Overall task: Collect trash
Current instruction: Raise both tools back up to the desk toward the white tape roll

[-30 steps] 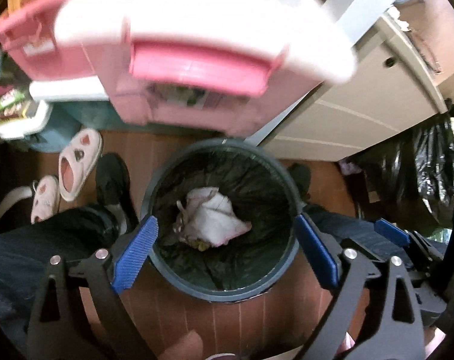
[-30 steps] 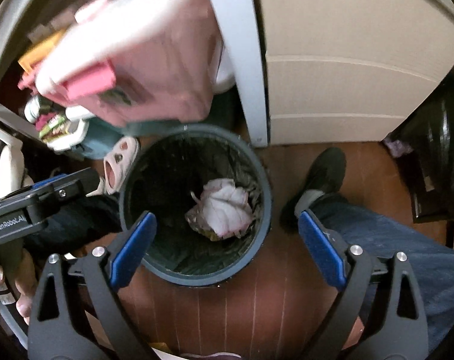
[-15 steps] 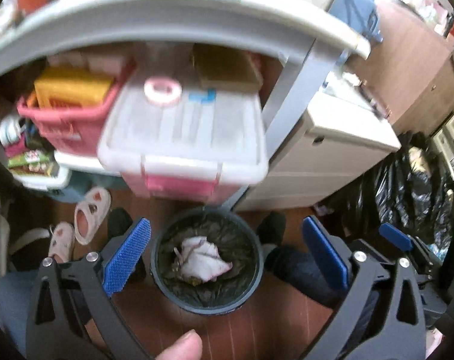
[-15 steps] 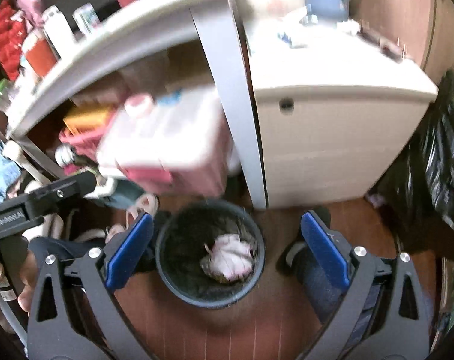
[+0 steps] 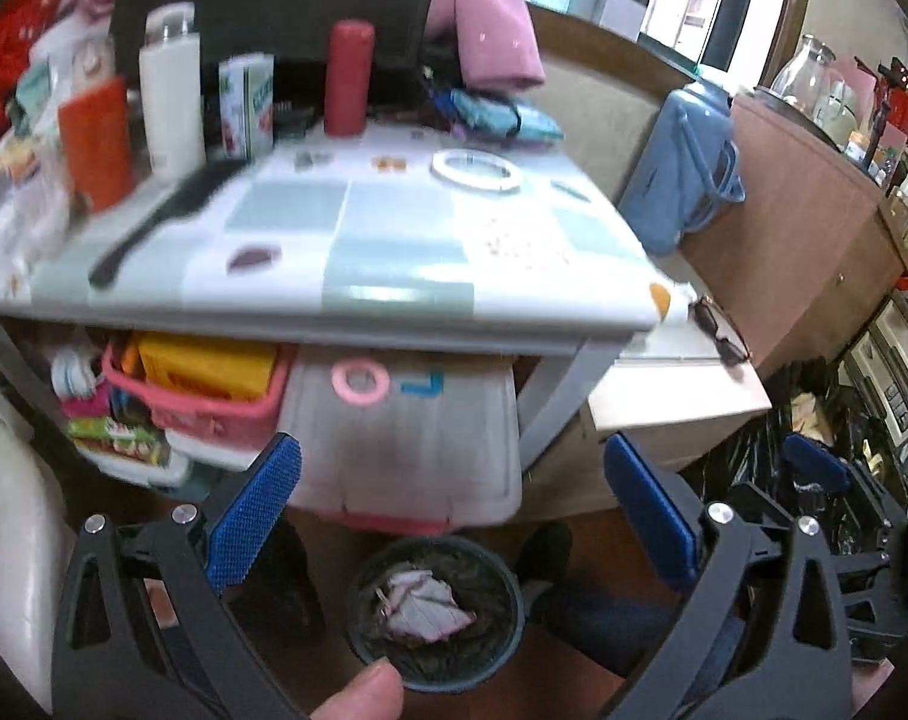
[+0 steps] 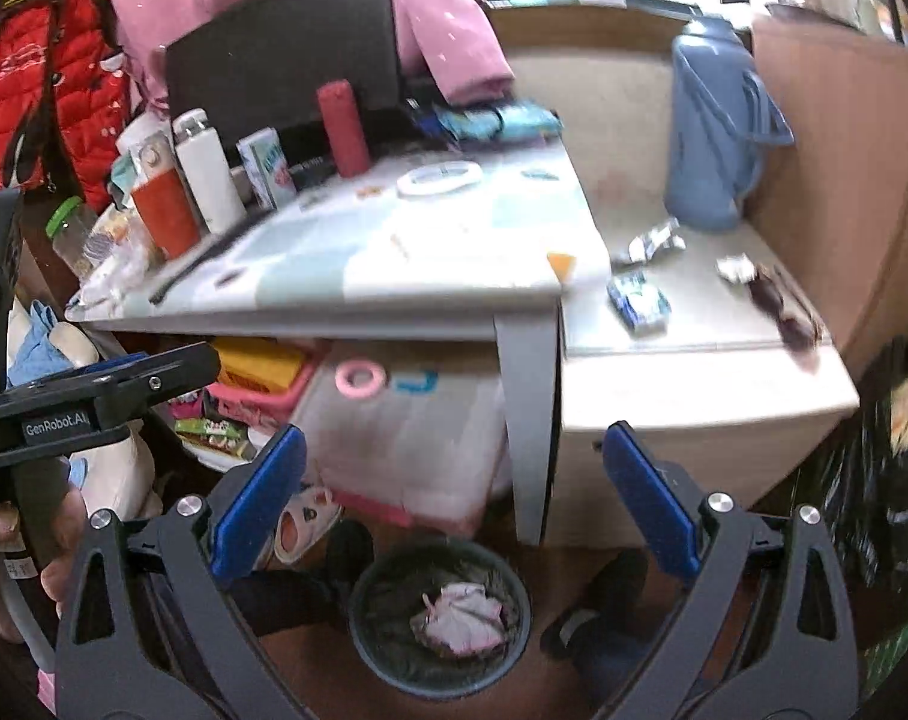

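Right wrist view: both grippers have lifted away from the bin [image 6: 438, 624], fingers wide and empty, crumpled paper [image 6: 463, 615] inside. Wrappers [image 6: 637, 300] on the white counter [image 6: 712, 360] now show, likely next.

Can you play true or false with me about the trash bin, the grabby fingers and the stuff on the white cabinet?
1. The trash bin on the floor has a crumpled pinkish-white wad in it. True.
2. The right gripper is squeezing a wrapper. False: its fingers are spread apart and empty.
3. A blue wrapper lies on the white cabinet. True.
4. The blue thermos lies on the floor. False: it stands upright on the cabinet top.
5. The left gripper is shut. False: it is open, holding nothing.
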The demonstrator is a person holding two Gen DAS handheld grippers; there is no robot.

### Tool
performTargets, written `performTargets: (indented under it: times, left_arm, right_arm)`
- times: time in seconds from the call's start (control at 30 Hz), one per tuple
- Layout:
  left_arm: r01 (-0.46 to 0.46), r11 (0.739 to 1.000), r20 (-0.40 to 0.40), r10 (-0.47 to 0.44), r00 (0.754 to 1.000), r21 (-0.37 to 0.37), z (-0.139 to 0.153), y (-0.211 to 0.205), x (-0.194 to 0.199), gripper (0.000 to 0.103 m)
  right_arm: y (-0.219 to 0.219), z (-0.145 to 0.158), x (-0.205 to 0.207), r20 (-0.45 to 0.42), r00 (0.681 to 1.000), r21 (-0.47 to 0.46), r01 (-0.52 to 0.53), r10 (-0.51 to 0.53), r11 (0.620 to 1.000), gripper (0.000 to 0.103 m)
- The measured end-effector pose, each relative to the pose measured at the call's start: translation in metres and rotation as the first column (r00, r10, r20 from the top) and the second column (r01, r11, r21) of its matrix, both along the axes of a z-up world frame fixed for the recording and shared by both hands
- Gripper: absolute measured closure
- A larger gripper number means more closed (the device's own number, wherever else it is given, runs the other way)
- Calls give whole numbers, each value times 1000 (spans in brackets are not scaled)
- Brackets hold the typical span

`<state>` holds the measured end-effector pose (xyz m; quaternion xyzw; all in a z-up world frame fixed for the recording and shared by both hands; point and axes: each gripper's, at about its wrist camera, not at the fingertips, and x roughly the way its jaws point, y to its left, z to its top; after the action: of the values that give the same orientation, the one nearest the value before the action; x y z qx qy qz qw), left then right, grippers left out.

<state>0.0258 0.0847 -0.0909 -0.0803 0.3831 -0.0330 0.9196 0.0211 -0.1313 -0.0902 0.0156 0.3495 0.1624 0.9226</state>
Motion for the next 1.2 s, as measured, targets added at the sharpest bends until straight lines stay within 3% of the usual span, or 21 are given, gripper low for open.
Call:
performTargets:
  times: [0.23,0.53,0.97,1.2]
  left_arm:
    - [-33,999,16,32,999,26,32,13,21,5]
    - [-61,998,10,61,998,27,44,32,60,5]
    - [-101,995,-58,102,993,27,23,66,146,5]
    - [-148,989,-115,149,982,23,6,83,197,5]
  right_arm:
    - [21,33,26,67,996,-19,-54,55,998,5]
    - [53,49,74,110,984,-52,-135,140,989,5]
    - [94,32,192,26,977,-57,-211,212,976,5]
    - [118,20,248,-21,971,-123,-240,239,963,5]
